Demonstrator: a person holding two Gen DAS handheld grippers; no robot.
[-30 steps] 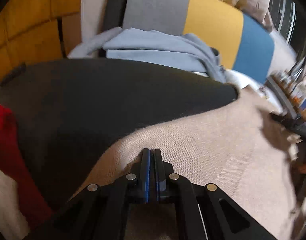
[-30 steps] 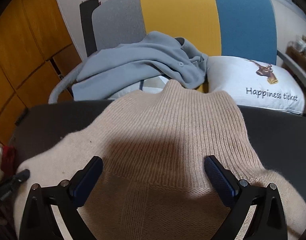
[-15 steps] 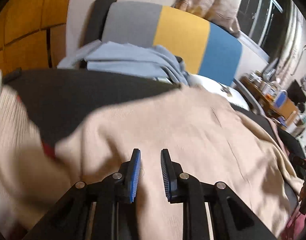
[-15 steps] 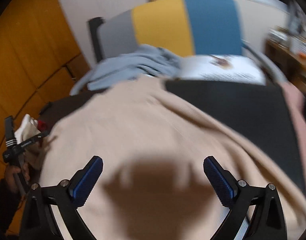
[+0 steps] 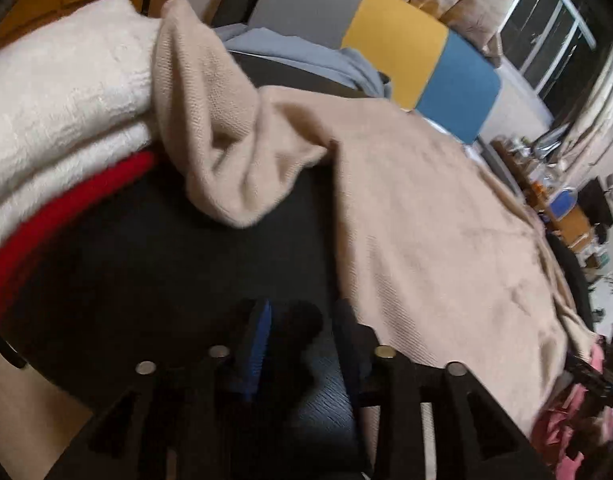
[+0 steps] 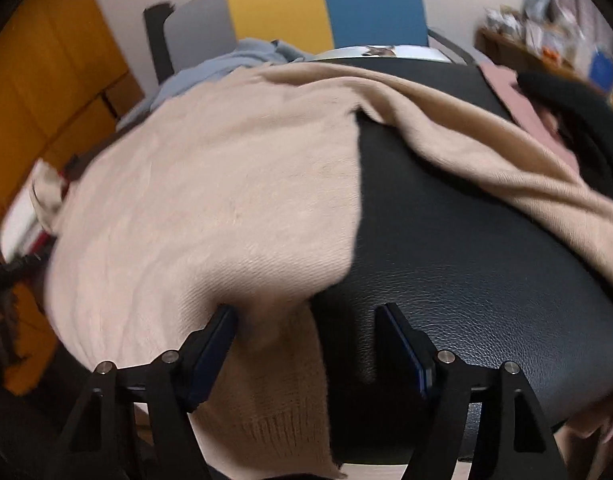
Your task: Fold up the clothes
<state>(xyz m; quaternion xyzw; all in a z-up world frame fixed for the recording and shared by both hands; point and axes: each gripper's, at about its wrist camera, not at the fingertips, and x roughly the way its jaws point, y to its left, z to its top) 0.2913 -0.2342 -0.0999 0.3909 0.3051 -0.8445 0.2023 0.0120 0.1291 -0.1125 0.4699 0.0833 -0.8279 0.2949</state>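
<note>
My left tongs [image 5: 300,344] have let go and are opening over the black leather counter [image 5: 146,280], empty, while my right tongs [image 6: 310,344] are closing around the lower edge of the beige knitted sweater [image 6: 210,208], so a new fold begins.

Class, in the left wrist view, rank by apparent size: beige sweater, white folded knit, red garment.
1. beige sweater
2. white folded knit, though it looks enlarged by nearness to the camera
3. red garment, mostly hidden under the white one

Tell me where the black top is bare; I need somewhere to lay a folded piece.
Two bare patches on the black top: in the right view, between the beige sweater body and its sleeve; in the left view, between the sweater and the white and red pile. The pile's side and the far right edge are crowded.
</note>
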